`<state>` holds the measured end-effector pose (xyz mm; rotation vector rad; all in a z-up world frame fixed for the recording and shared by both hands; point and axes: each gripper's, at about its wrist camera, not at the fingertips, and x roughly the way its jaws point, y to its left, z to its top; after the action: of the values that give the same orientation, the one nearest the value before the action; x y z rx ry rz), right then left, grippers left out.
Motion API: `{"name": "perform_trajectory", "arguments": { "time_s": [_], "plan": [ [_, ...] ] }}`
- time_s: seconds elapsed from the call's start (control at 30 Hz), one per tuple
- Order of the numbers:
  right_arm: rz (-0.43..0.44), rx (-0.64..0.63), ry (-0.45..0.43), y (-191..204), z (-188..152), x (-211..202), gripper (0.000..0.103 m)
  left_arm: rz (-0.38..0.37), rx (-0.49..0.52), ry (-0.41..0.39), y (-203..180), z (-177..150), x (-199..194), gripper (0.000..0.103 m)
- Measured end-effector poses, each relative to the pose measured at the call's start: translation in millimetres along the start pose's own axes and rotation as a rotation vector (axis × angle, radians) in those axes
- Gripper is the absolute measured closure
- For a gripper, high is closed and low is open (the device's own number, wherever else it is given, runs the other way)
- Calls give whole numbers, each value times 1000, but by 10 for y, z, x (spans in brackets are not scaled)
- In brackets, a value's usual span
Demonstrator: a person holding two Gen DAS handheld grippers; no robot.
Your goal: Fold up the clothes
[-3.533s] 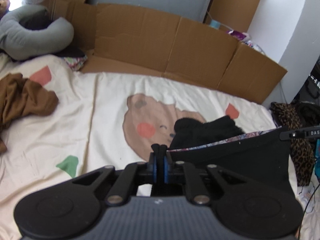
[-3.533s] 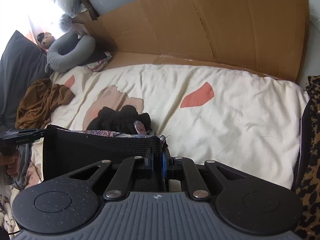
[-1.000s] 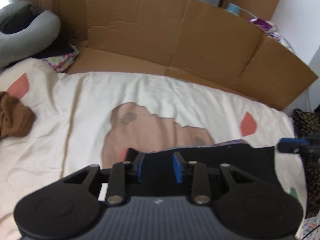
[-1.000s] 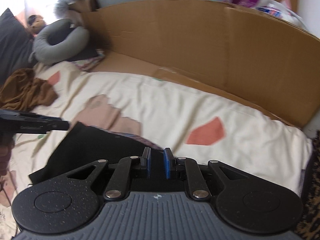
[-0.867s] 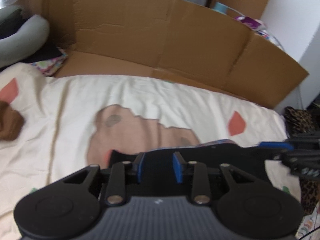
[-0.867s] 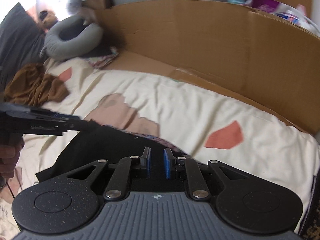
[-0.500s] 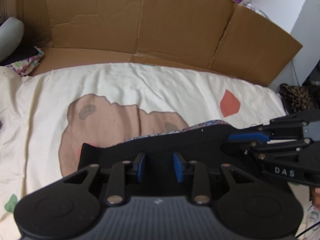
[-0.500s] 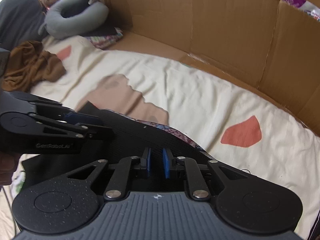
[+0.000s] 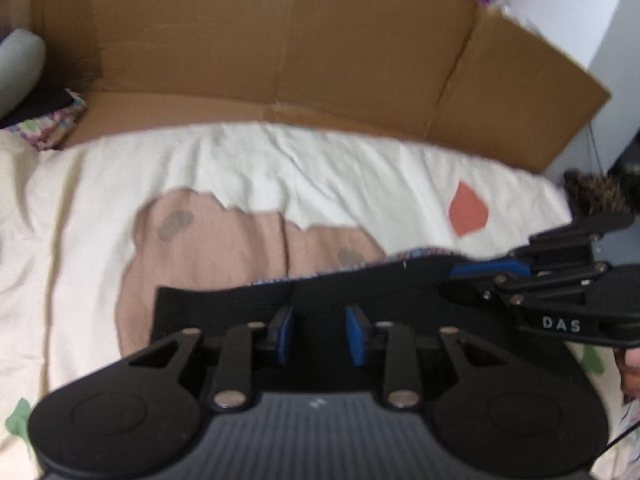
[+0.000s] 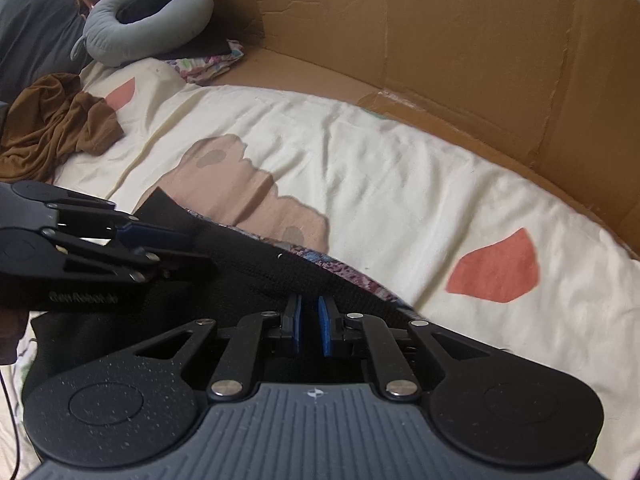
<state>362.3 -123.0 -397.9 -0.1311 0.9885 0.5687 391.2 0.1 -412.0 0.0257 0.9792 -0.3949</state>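
On the cream bedsheet (image 10: pixel 400 168), just before the cardboard wall (image 10: pixel 460 40), a black garment (image 9: pixel 224 304) with a patterned lining peeping at its far edge is being worked flat, both tools hovering low over it. A fold is judged to be in hand: the cloth is lying doubled and fairly square, though whether another fold is being prepared or this one is being finished cannot be settled from here.

Now the left gripper (image 9: pixel 316 334) is being held level over the near part of the cloth, its blue pads parted wide, nothing being pinched between them. The right gripper (image 10: pixel 308 330) is being pointed across the garment's far hem, its pads drawn narrow with a slim gap showing; whether fabric is being nipped there cannot be told. Seen from each camera, the other tool is being angled in from the side, tips over the black cloth.

Whatever move follows, an edge is being asked for cleanly: one layer or both must be taken together, and the hem kept straight. Over at the side, a brown garment (image 10: pixel 52 124) is lying crumpled, well apart.
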Motion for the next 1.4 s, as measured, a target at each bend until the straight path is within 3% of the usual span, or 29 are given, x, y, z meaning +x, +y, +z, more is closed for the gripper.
{"name": "perform_trajectory", "arguments": {
  "time_s": [0.03,0.1,0.17,0.37,0.53,0.6,0.77,0.93,1.17,1.4],
  "plan": [
    [-5,-3,-13,-7,13,-69,84,5,-7,-15,6,12,-66,75],
    [13,-8,-48,-23,20,-221,69,-9,-8,-45,2,-6,-207,75],
    [45,-22,-68,4,-9,-321,64,-39,5,-66,-36,-54,-312,75],
    [71,-149,-31,252,-250,-334,66,-78,40,-77,-241,-325,-343,77],
    [31,-282,1,363,-453,-253,67,-31,102,-22,-238,-436,-268,76],
    [26,-265,2,302,-474,-252,67,-8,128,2,-224,-471,-237,83],
    [-9,-295,18,137,-607,-327,68,51,125,28,-33,-582,-283,79],
    [-35,-190,9,-110,-610,-514,68,77,73,10,164,-650,-458,82],
    [6,-124,-41,-74,-645,-786,77,-13,55,-52,-17,-668,-688,82],
    [11,-121,32,144,-847,-614,77,-71,115,-51,-398,-846,-516,81]
  ]
}}
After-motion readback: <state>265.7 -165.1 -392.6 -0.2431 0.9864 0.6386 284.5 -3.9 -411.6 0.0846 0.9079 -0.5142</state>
